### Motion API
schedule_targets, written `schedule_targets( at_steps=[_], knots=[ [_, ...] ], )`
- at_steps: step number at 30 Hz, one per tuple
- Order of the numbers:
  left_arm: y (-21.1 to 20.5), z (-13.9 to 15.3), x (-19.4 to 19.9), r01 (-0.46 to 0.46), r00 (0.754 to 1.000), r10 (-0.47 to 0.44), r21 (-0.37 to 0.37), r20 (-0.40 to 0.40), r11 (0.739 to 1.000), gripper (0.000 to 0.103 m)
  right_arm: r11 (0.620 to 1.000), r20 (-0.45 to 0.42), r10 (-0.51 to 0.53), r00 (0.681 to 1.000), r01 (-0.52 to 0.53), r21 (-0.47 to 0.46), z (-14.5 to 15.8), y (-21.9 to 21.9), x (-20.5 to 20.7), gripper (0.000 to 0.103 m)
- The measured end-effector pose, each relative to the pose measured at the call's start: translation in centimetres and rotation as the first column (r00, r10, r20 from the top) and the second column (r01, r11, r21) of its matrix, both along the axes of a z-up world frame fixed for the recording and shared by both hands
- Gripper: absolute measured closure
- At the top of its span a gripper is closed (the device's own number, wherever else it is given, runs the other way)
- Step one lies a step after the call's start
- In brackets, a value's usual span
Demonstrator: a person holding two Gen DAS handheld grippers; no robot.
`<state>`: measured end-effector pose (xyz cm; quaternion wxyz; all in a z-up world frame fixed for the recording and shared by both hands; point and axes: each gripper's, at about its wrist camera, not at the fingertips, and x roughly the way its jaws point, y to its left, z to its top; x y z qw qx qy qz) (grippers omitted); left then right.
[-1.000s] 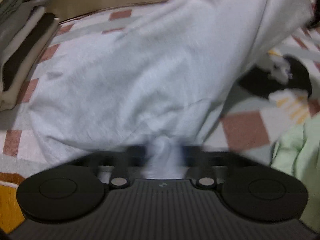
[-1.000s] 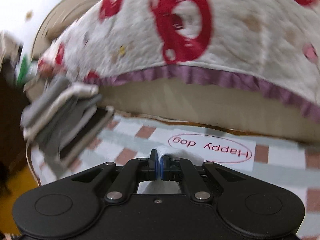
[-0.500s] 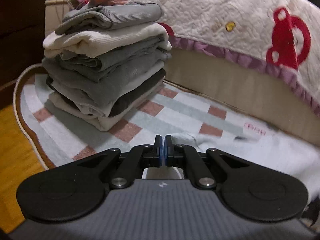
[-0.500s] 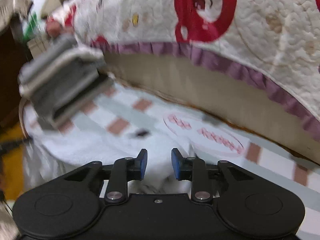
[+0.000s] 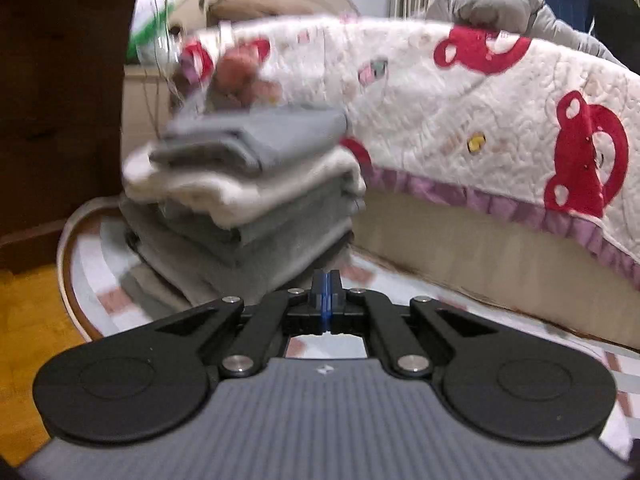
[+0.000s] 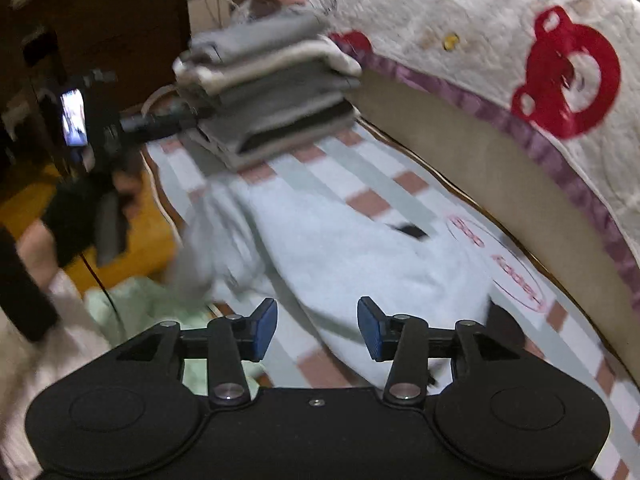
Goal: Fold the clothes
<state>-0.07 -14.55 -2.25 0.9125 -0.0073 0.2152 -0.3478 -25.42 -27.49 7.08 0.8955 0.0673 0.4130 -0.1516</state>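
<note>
Here, in the left wrist view, the left gripper (image 5: 327, 298) has its jaws pressed tight together, and no cloth shows between the blue pads. It points at the stack of folded clothes (image 5: 244, 204), which sits on the checked mat (image 5: 88, 256) next to the bed. The quilt with red bears (image 5: 500, 120) hangs over the bed's side. The stack is tall and a bit uneven, with a grey piece on top. If the gripper bumps it, the pile could lean and tip onto the wooden floor (image 5: 28, 320). The white garment does not show in this view, so I cannot tell from here how it lies.

In the right wrist view, the right gripper (image 6: 317, 328) has its jaws opening, and nothing is between them. The white garment (image 6: 340, 256) lies on the mat just past the fingertips, partly folded and still lumpy on its left side. That left edge droops near the mat's rim, so it could slide off toward the floor. A pale green cloth (image 6: 136, 304) lies close by and could get grabbed by mistake along with the white one. The picture is blurry, so a quick grab might miss the edge and pinch only a wrinkle, and then the fold would come out crooked.
</note>
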Motion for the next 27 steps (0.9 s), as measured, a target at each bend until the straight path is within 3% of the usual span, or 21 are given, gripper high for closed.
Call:
schedule_targets(
  at_steps=[3,5,8,10,11,13,15,17,20,22,23,24,27],
  knots=[
    [0.2,-0.6,0.8,0.019,0.989,-0.013,0.036,-0.150,0.999,0.102,0.998,0.079,-0.006,0.997,0.001,0.056,1.0,0.8,1.3,0.053],
    [0.2,-1.2,1.2,0.022,0.966,0.000,0.082,-0.258,0.996,0.101,0.997,0.101,-0.013,0.995,0.004,0.083,0.1,1.5,2.5,0.052],
    [-0.2,-2.3,1.4,0.050,0.917,0.006,0.130,-0.399,0.990,0.090,0.988,0.054,0.008,0.999,-0.017,0.156,-3.6,1.9,5.6,0.053],
    [-0.5,-3.3,1.1,0.080,0.898,-0.014,0.132,-0.440,0.988,0.076,0.986,-0.005,0.046,0.999,-0.045,0.158,-6.5,2.1,8.0,0.053],
    [-0.6,-3.7,1.0,0.095,0.888,-0.024,0.132,-0.459,0.987,0.071,0.989,-0.030,0.057,0.998,-0.052,0.141,-7.7,2.2,9.0,0.053],
    [-1.0,-4.9,1.0,0.118,0.893,-0.032,0.165,-0.448,0.979,0.068,0.996,-0.082,0.063,0.995,-0.057,0.069,-10.2,2.1,10.8,0.051],
    [-1.2,-6.2,1.5,0.132,0.892,-0.034,0.188,-0.451,0.973,0.064,0.996,-0.140,0.059,0.988,-0.068,-0.059,-13.5,2.2,11.6,0.046],
    [-1.1,-8.0,2.8,0.119,0.890,-0.018,0.193,-0.456,0.974,0.063,0.979,-0.177,0.049,0.983,-0.082,-0.185,-17.1,1.9,11.6,0.046],
    [-1.2,-10.0,4.9,0.097,0.883,0.008,0.199,-0.469,0.975,0.062,0.949,-0.260,0.021,0.965,-0.101,-0.300,-21.8,0.4,11.1,0.046],
    [-1.6,-9.8,5.6,0.089,0.882,-0.002,0.162,-0.471,0.983,0.062,0.938,-0.277,0.018,0.961,-0.111,-0.327,-22.7,-1.1,9.9,0.051],
    [-1.8,-9.5,5.8,0.092,0.883,-0.021,0.129,-0.470,0.987,0.062,0.933,-0.274,0.021,0.962,-0.118,-0.341,-22.8,-1.8,9.2,0.067],
    [-1.9,-9.3,6.0,0.094,0.883,-0.039,0.095,-0.468,0.991,0.059,0.926,-0.267,0.021,0.963,-0.120,-0.357,-22.7,-2.6,8.6,0.099],
    [-3.1,-8.3,5.2,0.155,0.896,-0.132,0.019,-0.425,0.988,0.056,0.908,-0.185,-0.016,0.983,-0.063,-0.413,-19.8,-5.5,7.6,0.102]
  ],
)
